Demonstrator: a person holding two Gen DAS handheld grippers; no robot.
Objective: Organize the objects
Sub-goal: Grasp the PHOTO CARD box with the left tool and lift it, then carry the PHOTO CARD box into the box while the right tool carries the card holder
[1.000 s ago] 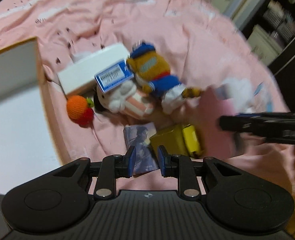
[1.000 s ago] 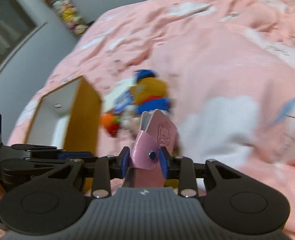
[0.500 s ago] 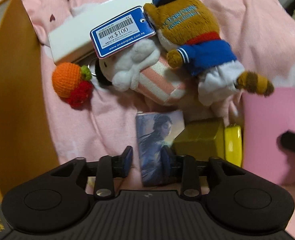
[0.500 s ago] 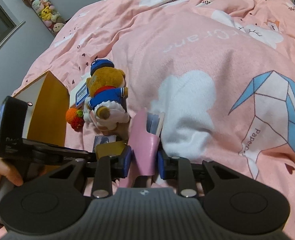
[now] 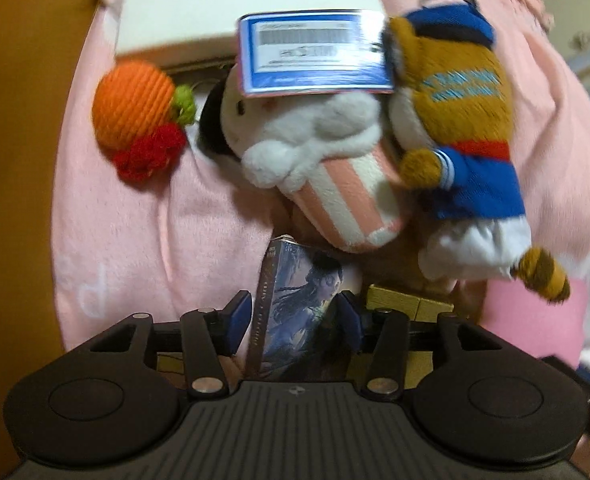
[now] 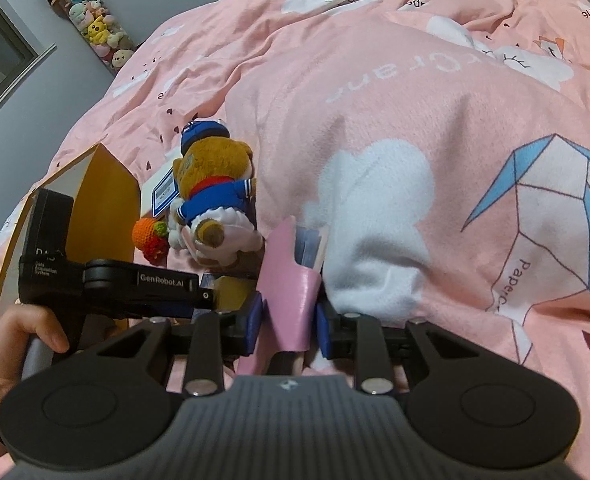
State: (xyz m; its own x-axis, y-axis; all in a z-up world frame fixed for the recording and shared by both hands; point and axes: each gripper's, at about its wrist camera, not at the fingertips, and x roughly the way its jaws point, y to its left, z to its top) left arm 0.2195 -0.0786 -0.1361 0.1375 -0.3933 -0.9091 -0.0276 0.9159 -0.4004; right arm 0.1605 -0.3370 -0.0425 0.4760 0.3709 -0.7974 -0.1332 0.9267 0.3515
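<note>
Left gripper [image 5: 295, 316] has its jaws apart around a card box [image 5: 299, 300] lying on the pink bed [image 6: 375, 120], pads look close but not squeezing it. Right gripper [image 6: 289, 318] has jaws apart around a pink wallet [image 6: 291, 284]. Bear plush [image 5: 455, 120], popcorn plush [image 5: 327, 168], knit orange [image 5: 135, 108] and white box [image 5: 223, 12] are piled just past the card box
</note>
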